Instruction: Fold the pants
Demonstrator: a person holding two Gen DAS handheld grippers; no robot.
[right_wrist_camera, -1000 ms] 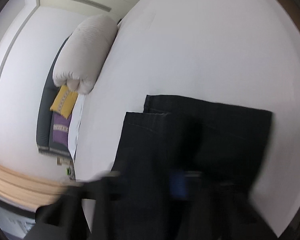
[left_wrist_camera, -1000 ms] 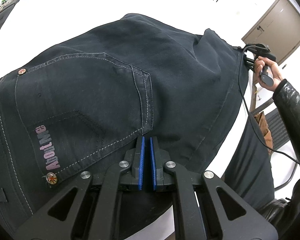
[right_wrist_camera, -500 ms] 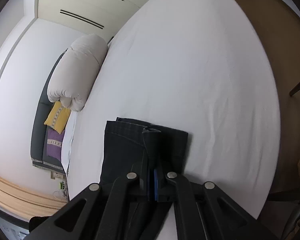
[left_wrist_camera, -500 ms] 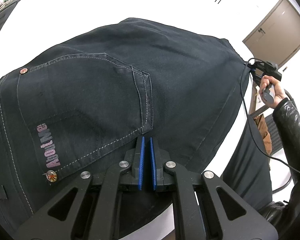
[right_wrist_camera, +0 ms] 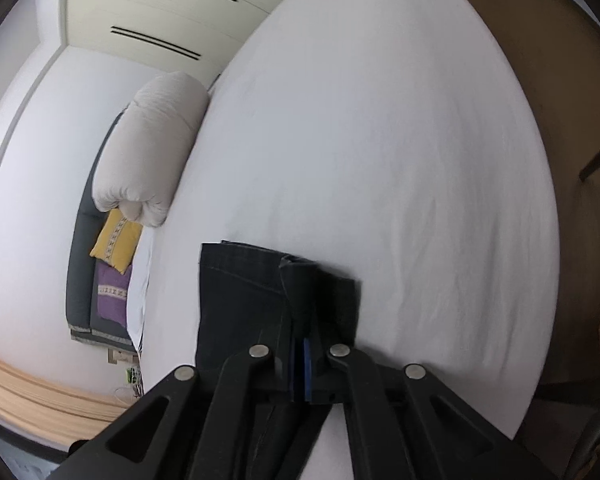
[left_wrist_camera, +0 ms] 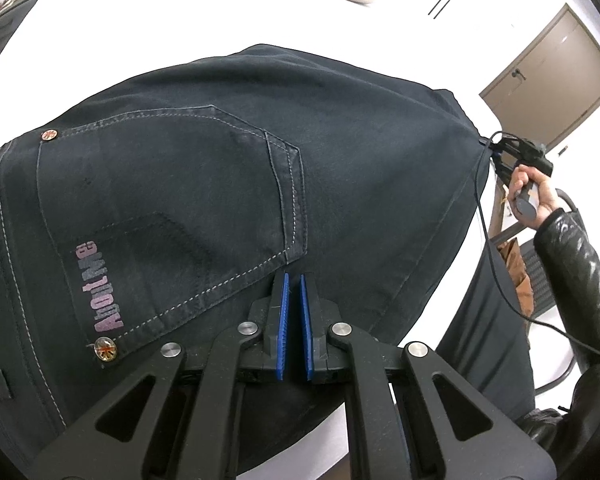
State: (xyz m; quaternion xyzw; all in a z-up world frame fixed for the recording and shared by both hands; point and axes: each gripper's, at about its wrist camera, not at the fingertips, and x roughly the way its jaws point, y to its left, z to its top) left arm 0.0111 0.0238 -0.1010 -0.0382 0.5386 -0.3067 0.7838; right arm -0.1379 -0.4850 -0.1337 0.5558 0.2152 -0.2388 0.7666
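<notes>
Both grippers pinch dark pants (left_wrist_camera: 220, 168), left gripper (left_wrist_camera: 293, 280) below the pocket, right gripper (right_wrist_camera: 302, 344) at the hems, stretching them flat over the white bed (right_wrist_camera: 380, 140).

Setting: a bedroom in a home. A bed covered by a white sheet (right_wrist_camera: 380, 160) fills most of the right wrist view. A rolled off-white duvet (right_wrist_camera: 156, 148) lies along its far edge. Beside it, a dark grey headboard or sofa (right_wrist_camera: 82, 280) carries a yellow cushion (right_wrist_camera: 116, 240) and a purple cushion (right_wrist_camera: 110, 296), both with patterned bands. White walls and a ceiling with slot vents (right_wrist_camera: 156, 42). Light wood flooring (right_wrist_camera: 32, 392) beyond the bed. The left wrist view shows a brown door (left_wrist_camera: 548, 80) with a handle.
</notes>
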